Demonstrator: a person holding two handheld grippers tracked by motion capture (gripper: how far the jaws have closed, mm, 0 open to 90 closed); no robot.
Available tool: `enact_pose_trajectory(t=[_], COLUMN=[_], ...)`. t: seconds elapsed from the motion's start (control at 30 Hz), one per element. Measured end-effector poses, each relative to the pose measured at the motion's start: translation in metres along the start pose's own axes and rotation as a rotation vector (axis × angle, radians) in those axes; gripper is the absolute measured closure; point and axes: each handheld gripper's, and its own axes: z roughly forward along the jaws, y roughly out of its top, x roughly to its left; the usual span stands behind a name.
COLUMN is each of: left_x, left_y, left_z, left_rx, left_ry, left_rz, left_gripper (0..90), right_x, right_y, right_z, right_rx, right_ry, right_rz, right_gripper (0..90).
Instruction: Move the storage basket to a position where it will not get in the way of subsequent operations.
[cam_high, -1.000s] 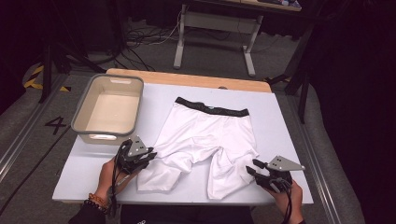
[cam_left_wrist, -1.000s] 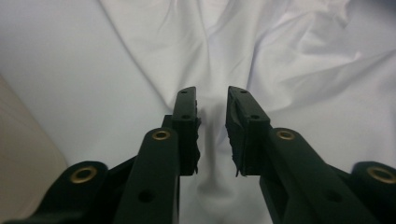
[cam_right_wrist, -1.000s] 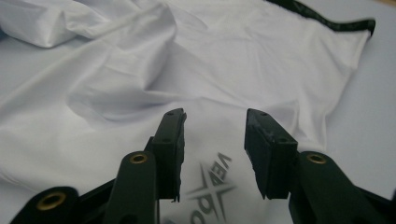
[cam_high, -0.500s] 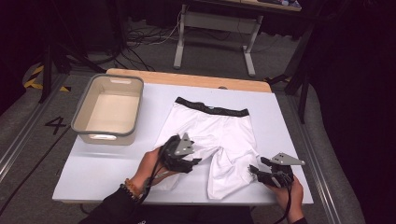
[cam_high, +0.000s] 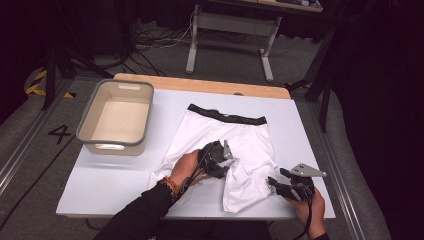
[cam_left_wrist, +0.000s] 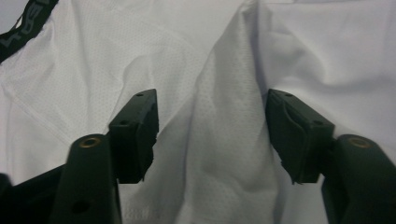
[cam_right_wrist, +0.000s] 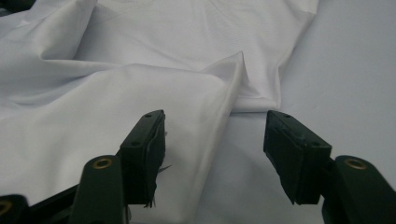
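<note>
White shorts (cam_high: 235, 132) with a black waistband (cam_high: 227, 116) lie flat on the white table (cam_high: 110, 180). My left gripper (cam_high: 226, 167) hovers over the crotch area. In the left gripper view a raised fold of the shorts (cam_left_wrist: 224, 70) runs between the jaws of my left gripper (cam_left_wrist: 212, 123). Those jaws have just been closing, but the pads stand apart from the cloth. My right gripper (cam_high: 271, 183) sits at the hem of the right leg. In the right gripper view the hem corner (cam_right_wrist: 233, 70) lies ahead of my right gripper (cam_right_wrist: 215, 135), which has just opened.
A beige bin (cam_high: 117, 117) with a grey rim stands on the table's left side. The table's wooden far edge (cam_high: 200, 85) runs behind the shorts. Cables and a metal stand (cam_high: 230, 35) are on the floor beyond.
My left hand has swung right, from the left leg's hem to the middle of the shorts, and its jaws have come apart. The right gripper has stayed at the right hem and opened.
</note>
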Motion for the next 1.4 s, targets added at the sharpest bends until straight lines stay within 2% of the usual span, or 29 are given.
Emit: enact_pose_trajectory(t=[0.13, 0.17, 0.2, 0.23, 0.33, 0.43, 0.5, 0.57, 0.6, 0.67, 0.8, 0.9, 0.97, 1.13, 1.17, 1.23, 1.27, 1.3, 1.4], left_x=[0.006, 0.009, 0.009, 0.012, 0.020, 0.029, 0.036, 0.044, 0.048, 0.056, 0.067, 0.071, 0.075, 0.084, 0.084, 0.084, 0.085, 0.084, 0.085], left_y=[0.000, 0.000, 0.000, 0.000, -0.001, -0.002, -0.002, -0.003, -0.003, -0.003, -0.007, -0.009, -0.011, -0.013, -0.013, -0.014, -0.014, -0.014, -0.016], left_z=[0.002, 0.002, 0.002, 0.001, -0.003, -0.009, -0.013, -0.018, -0.020, -0.023, -0.028, -0.029, -0.030, -0.034, -0.033, -0.033, -0.033, -0.033, -0.033], left_rx=[0.008, -0.002, -0.002, -0.007, -0.045, -0.074, -0.092, -0.119, -0.123, -0.137, -0.150, -0.153, -0.158, -0.182, -0.182, -0.183, -0.183, -0.178, -0.183], left_ry=[0.029, 0.053, 0.053, 0.078, 0.114, 0.147, 0.179, 0.186, 0.207, 0.207, 0.257, 0.263, 0.285, 0.293, 0.296, 0.299, 0.292, 0.290, 0.287], left_rz=[0.020, 0.015, 0.015, 0.008, -0.019, -0.050, -0.060, -0.098, -0.110, -0.140, -0.177, -0.194, -0.204, -0.247, -0.255, -0.256, -0.261, -0.262, -0.267], left_gripper=[57.9, 66.4, 68.2, 68.2, 79.7, 85.1, 86.4, 87.0, 87.3, 87.3, 87.3, 87.3, 87.4, 87.5, 87.5, 87.4, 87.3, 87.2, 86.4], right_x=[0.000, 0.001, 0.001, 0.002, 0.002, 0.001, 0.001, 0.001, 0.001, 0.002, 0.002, 0.003, 0.004, 0.007, 0.008, 0.011, 0.017, 0.021, 0.026], right_y=[0.000, 0.000, 0.000, 0.001, 0.001, 0.001, 0.001, 0.001, 0.001, 0.001, 0.001, 0.002, 0.003, 0.004, 0.005, 0.007, 0.009, 0.010, 0.014], right_z=[0.000, 0.000, 0.000, 0.001, -0.001, -0.002, -0.002, -0.002, -0.002, -0.002, 0.001, 0.002, 0.002, 0.005, 0.005, 0.007, 0.010, 0.012, 0.015], right_rx=[-0.002, 0.001, 0.001, 0.003, -0.010, -0.025, -0.024, -0.025, -0.028, -0.035, -0.022, -0.020, -0.017, -0.011, -0.016, -0.020, -0.012, -0.013, -0.019], right_ry=[0.011, 0.020, 0.020, 0.024, 0.013, 0.001, 0.001, -0.005, -0.008, -0.007, 0.005, 0.013, 0.030, 0.043, 0.052, 0.102, 0.145, 0.169, 0.193], right_rz=[-0.001, -0.006, -0.006, -0.010, -0.008, 0.001, 0.002, -0.005, -0.006, -0.007, -0.016, -0.022, -0.030, -0.048, -0.048, -0.057, -0.090, -0.098, -0.107], right_gripper=[41.8, 43.6, 43.6, 44.1, 45.0, 44.5, 44.5, 44.5, 44.5, 44.6, 45.6, 48.4, 52.7, 53.6, 53.6, 53.5, 53.4, 53.6, 53.6])
